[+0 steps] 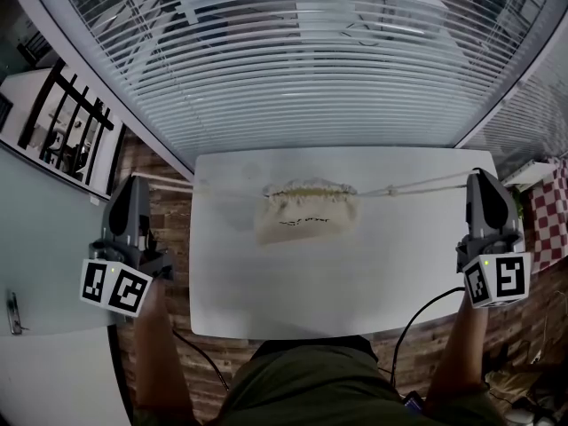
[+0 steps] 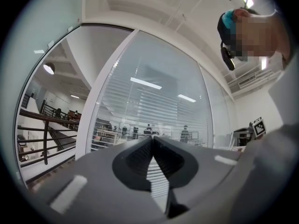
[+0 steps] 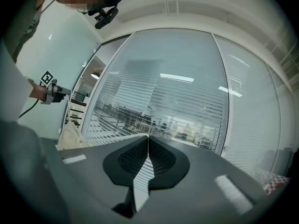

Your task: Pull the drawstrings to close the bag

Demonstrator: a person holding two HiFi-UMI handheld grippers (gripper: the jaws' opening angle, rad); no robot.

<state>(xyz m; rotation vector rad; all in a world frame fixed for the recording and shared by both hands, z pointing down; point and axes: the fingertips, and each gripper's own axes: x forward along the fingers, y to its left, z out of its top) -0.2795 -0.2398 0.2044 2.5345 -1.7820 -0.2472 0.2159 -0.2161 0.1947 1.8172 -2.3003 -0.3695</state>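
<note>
Head view shows a white table (image 1: pixel 311 291) with the bag (image 1: pixel 306 213) lying near its far edge. Its mouth is puckered into tight gathers, so most of the closing looks done. The left gripper (image 1: pixel 133 180) hangs off the table's left side and the right gripper (image 1: pixel 479 176) off its right, well apart, each with jaws pressed together at the tips. The left string (image 1: pixel 164 181) and right string (image 1: pixel 413 185) run straight from the mouth to those tips — each looks pinched. What remains, I judge, is a last tug — then letting go.
</note>
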